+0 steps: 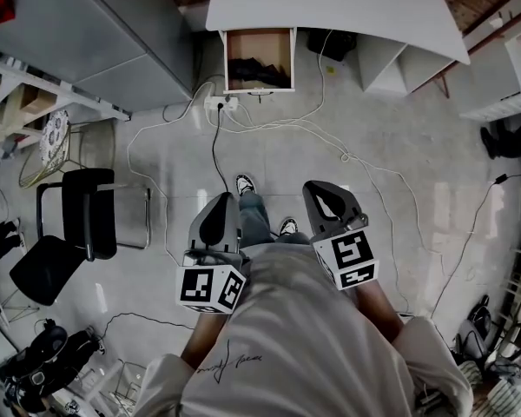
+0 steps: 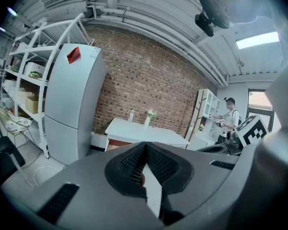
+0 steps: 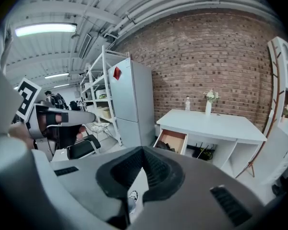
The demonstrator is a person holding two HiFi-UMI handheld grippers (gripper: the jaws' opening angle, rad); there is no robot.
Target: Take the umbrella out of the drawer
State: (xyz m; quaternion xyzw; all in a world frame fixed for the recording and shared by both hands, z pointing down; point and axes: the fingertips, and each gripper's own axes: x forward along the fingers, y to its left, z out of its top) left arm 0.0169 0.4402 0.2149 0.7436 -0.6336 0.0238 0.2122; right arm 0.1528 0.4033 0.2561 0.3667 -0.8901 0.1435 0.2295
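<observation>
**A:** Where does the umbrella (image 1: 260, 68) lie from the 2 grippers?

**B:** Straight ahead and well apart. It's in the open drawer (image 1: 253, 45) under the left end of the white bench (image 1: 330, 3). A dark bundle sits toward the drawer's front, and I take that for the umbrella.

**A:** And its long axis?

**B:** It looks to run across the drawer's width, but it's too small to be sure. The right gripper view shows the same dark shape (image 3: 164, 146) low inside the drawer (image 3: 175, 139).

**A:** Which hand is nearer?

**B:** Little to choose. In the head view the drawer sits between the left gripper (image 1: 224, 201) and the right gripper (image 1: 318, 189), a touch toward the left. Bare floor (image 1: 373, 129) strewn with cables (image 1: 269, 127) separates them from it.

**A:** How do the fingers stand?

**B:** Both pairs are pressed together with nothing between them. The left gripper's fingers (image 2: 132, 164) meet along a line, and so do the right's (image 3: 156, 169).

**A:** So what comes 1st?

**B:** I'd say closing the distance. After that, spreading 1 pair of fingers and coming in across the bundle's narrow side.
</observation>
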